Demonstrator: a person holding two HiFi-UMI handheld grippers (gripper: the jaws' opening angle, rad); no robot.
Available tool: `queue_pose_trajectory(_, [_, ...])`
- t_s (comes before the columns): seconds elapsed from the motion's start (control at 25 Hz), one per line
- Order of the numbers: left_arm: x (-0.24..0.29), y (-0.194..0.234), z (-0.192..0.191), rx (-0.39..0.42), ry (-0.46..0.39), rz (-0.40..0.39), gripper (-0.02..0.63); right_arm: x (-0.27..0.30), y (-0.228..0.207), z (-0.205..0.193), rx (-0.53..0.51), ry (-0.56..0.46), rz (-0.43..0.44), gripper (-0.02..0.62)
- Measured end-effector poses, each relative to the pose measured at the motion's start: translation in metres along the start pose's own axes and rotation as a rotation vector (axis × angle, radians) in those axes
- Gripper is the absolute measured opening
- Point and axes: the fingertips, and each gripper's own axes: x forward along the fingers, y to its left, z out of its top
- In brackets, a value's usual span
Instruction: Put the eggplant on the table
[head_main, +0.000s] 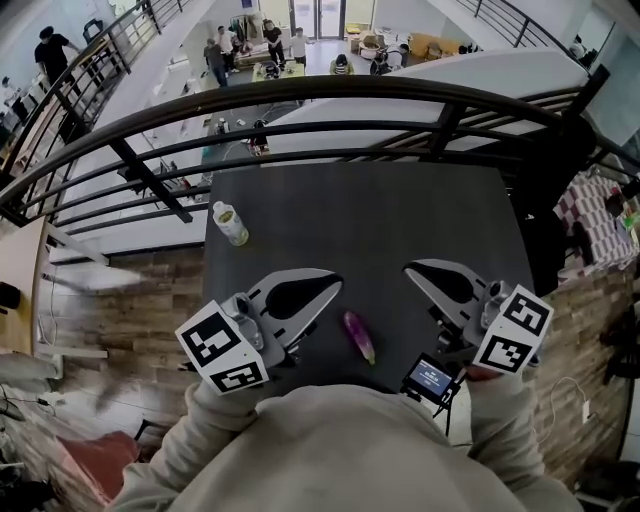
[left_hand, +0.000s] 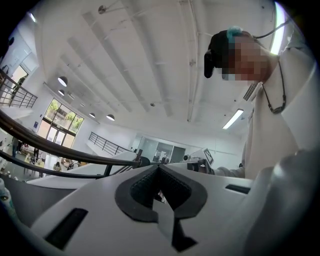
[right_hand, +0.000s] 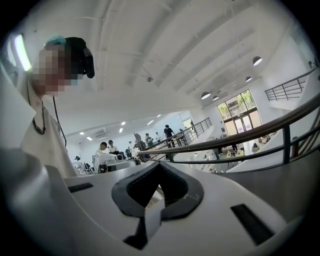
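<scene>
Curved black railing (head_main: 300, 95) bounds the far and side edges of a dark table (head_main: 400, 220) set on a raised level above an open hall. The eggplant (head_main: 358, 336) is found lying flat on the table near its near edge, between the two grippers and touching neither, so the placement is judged done. The left gripper (head_main: 335, 285) is seen with its jaws together and nothing between them, and the right gripper (head_main: 410, 268) likewise. The eggplant is judged light, firm and smooth-skinned, hence liable to slip or roll; if regrasped, it should be taken across its thicker middle. Ample bare surface is left towards the far side. A bottle (head_main: 230, 223) stands well apart at the left edge, and a small screen unit (head_main: 432, 379) is carried beside the right gripper.
</scene>
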Motion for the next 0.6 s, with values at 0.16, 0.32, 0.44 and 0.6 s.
queue_pose_trajectory(0.16, [-0.004,0.002,-0.001,-0.008,0.0,-0.001,0.006,0.004,-0.001,-0.004,0.009,0.01,-0.009,0.014])
queue_pose_trajectory(0.32, [-0.005,-0.001,-0.002,-0.012,-0.002,0.004,0.006,0.001,0.003,-0.006,0.002,0.017,-0.009,0.014])
queue_pose_trajectory(0.44, [-0.007,-0.001,0.0,-0.01,-0.002,0.0,0.006,0.005,0.006,-0.004,-0.005,0.018,-0.006,0.014])
queue_pose_trajectory(0.6, [-0.019,0.01,0.006,-0.009,-0.006,-0.003,0.006,0.021,0.011,-0.001,-0.01,0.018,-0.007,0.014])
